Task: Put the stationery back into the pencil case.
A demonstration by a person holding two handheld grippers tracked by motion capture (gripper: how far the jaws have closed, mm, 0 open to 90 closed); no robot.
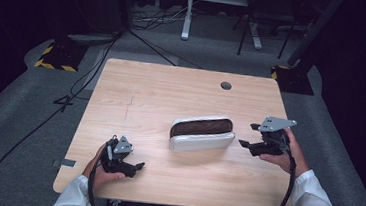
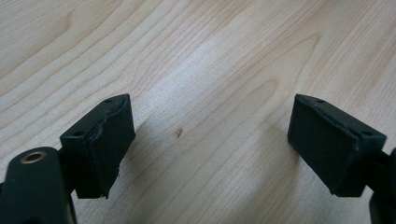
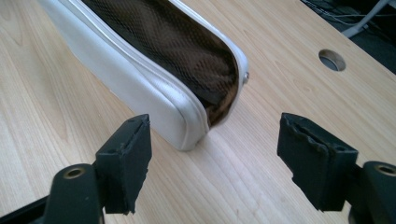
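Observation:
A white zip case (image 1: pixel 201 134) lies open at the middle of the wooden table (image 1: pixel 172 92), and its brown mesh lining (image 3: pixel 187 46) shows. My right gripper (image 1: pixel 249 136) is held just right of the case, open, pointing at it. In the right gripper view the case's rounded end (image 3: pixel 187 123) sits a little ahead of the open right gripper (image 3: pixel 215 140), with nothing between the pads. My left gripper (image 1: pixel 133 165) rests near the front left of the table, well clear of the case. In the left gripper view it is open (image 2: pixel 210 126) over bare wood.
A round cable hole (image 1: pixel 226 85) is set in the table near its far edge. Cables (image 1: pixel 88 69) run across the grey floor at left. A yellow-and-black striped stand base (image 1: pixel 54 57) and white desk legs (image 1: pixel 187 18) stand beyond the table.

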